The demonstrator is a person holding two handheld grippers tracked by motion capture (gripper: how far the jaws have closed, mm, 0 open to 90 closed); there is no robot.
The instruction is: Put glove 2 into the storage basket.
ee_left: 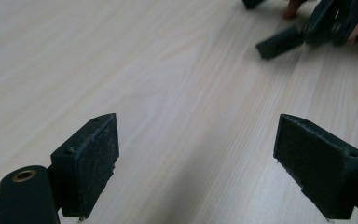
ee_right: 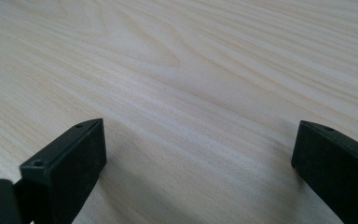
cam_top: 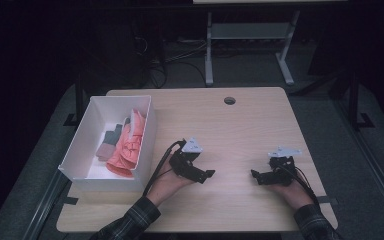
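We hold the left tongs (cam_top: 206,174) and right tongs (cam_top: 256,176) wide apart and empty, low over the bare counter (cam_top: 240,125); the pink cloth (cam_top: 127,145) lies in the white box (cam_top: 87,127).

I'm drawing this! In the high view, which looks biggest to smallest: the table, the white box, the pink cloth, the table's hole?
1. Table
2. White box
3. Pink cloth, inside the box
4. Hole in the tabletop

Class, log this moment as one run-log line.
left gripper: open, empty | right gripper: open, empty | white box: holds pink cloth
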